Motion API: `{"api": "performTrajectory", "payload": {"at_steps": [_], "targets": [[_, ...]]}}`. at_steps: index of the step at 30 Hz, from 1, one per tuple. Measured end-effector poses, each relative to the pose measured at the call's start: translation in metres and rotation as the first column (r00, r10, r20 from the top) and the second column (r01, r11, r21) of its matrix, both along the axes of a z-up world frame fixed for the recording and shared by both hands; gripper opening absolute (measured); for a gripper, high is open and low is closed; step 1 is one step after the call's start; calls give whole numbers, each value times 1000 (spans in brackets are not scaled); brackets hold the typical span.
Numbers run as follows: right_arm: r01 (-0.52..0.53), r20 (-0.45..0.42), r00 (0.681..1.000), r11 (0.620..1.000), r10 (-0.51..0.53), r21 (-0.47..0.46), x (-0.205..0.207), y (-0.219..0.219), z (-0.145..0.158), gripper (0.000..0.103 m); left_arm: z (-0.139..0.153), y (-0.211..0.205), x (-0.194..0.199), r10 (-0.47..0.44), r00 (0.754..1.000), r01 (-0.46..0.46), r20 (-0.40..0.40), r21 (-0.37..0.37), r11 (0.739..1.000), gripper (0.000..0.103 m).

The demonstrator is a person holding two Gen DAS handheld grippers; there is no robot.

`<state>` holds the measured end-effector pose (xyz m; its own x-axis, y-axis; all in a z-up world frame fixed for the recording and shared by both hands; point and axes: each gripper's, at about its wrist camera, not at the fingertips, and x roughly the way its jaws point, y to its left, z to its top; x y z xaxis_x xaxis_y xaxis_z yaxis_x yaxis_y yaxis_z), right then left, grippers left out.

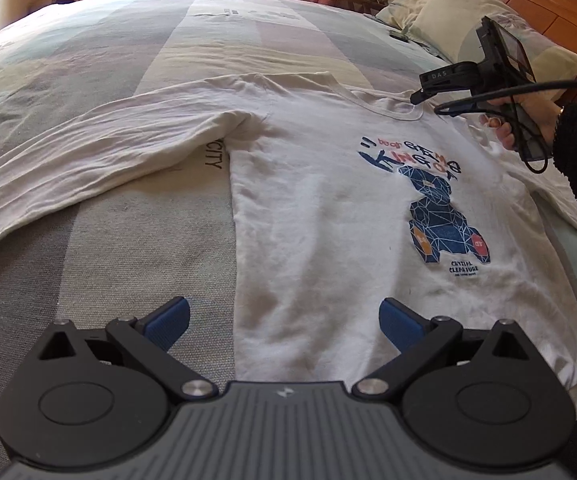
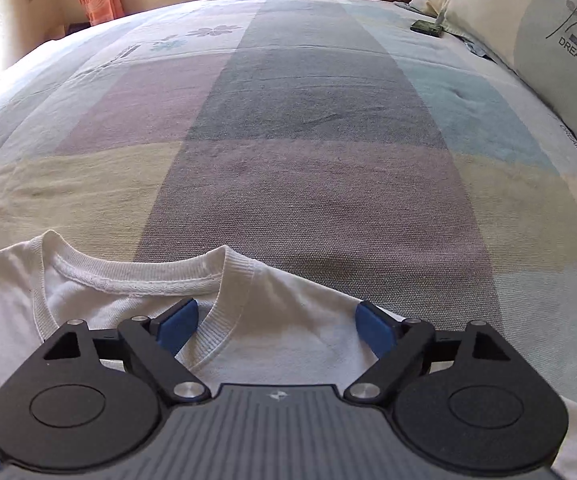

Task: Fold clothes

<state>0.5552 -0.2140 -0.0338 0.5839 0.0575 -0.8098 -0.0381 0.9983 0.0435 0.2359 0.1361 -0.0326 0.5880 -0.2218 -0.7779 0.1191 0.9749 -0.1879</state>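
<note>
Blue-padded fingers (image 1: 168, 322) of the left gripper (image 1: 284, 324) are spread wide over the hem of the white shirt (image 1: 328, 220), gripping nothing. That shirt is laid flat on the bed (image 1: 88, 60), print up, one sleeve (image 1: 68, 160) stretched toward nine o'clock. Near the collar (image 2: 136, 280) the right gripper (image 2: 276, 324) is likewise open and empty. If only one layer is pinched, the fold may be dragged askew.

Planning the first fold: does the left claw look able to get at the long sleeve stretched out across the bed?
Probably yes. The left claw is open over the shirt's hem, and the sleeve lies flat and uncovered nearby.
</note>
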Motion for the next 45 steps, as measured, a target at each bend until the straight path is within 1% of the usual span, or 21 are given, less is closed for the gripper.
{"api": "performTrajectory", "payload": {"at_steps": [2, 4, 5, 6, 8, 11, 16, 18, 19, 21, 24, 26, 28, 31, 35, 36, 38, 39, 41, 42, 45], "targets": [[-41, 38, 998, 999, 41, -1, -23, 0, 20, 89, 1, 1, 2, -3, 1000, 3, 7, -6, 1000, 100], [-80, 82, 993, 997, 80, -3, -54, -3, 42, 93, 1, 0, 5, -10, 1000, 10, 12, -8, 1000, 100], [-81, 98, 992, 997, 80, 5, -73, -10, 51, 99, 1, -2, 8, -16, 1000, 16, 12, -8, 1000, 100], [-76, 110, 991, 997, 73, 18, -91, -16, 57, 103, 1, -5, 10, -24, 1000, 24, 10, -7, 1000, 100], [-77, 95, 993, 995, 71, 65, -125, -30, 61, 103, 0, -14, 15, -43, 999, 43, 3, -3, 999, 100], [-79, 56, 996, 987, 71, 141, -171, -44, 46, 103, -3, -34, 22, -81, 997, 82, -9, 17, 997, 100], [-28, -55, 998, 973, 41, 228, -235, -52, -10, 103, -2, -68, 28, -118, 993, 118, -31, 25, 993, 100], [-58, 5, 998, 966, 59, 253, -262, -58, -14, 103, -1, -80, 29, -122, 992, 123, -40, 28, 992, 100], [-70, 2, 997, 962, 72, 263, -267, -61, -12, 103, -1, -86, 30, -122, 992, 124, -43, 31, 992, 100], [-58, 24, 998, 964, 54, 260, -271, -74, -2, 103, 2, -97, 32, -121, 992, 123, -44, 42, 992, 100], [-24, 99, 995, 961, -4, 277, -266, -102, 10, 103, 7, -117, 34, -119, 992, 122, -39, 66, 990, 100], [25, 113, 991, 940, -68, 342, -259, -127, 7, 103, 10, -128, 33, -126, 991, 129, -35, 81, 988, 100], [51, 115, 988, 918, -104, 393, -255, -145, 3, 103, 13, -137, 31, -141, 989, 144, -32, 89, 986, 100], [34, 161, 981, 906, -112, 422, -249, -160, 5, 102, 16, -150, 30, -160, 987, 163, -34, 112, 980, 100], [-27, 253, 962, 890, -100, 455, -223, -165, 12, 102, 16, -157, 30, -162, 986, 166, -40, 131, 977, 100], [-35, 261, 960, 882, -101, 469, -216, -164, 11, 102, 16, -158, 29, -162, 986, 166, -41, 130, 978, 100], [-38, 250, 962, 863, -105, 505, -201, -164, 2, 102, 16, -159, 29, -160, 986, 165, -44, 130, 978, 100], [-26, 236, 966, 860, -110, 509, -196, -163, -6, 102, 16, -159, 29, -160, 986, 164, -46, 130, 978, 100], [23, 179, 975, 870, -128, 493, -192, -164, -24, 102, 15, -160, 29, -159, 986, 164, -49, 130, 978, 100], [26, 175, 976, 872, -128, 489, -196, -166, -33, 99, 15, -160, 29, -158, 986, 163, -50, 130, 978, 100], [36, 173, 975, 872, -137, 488, -213, -178, -30, 98, 15, -161, 28, -156, 986, 162, -54, 129, 978, 100]]}}
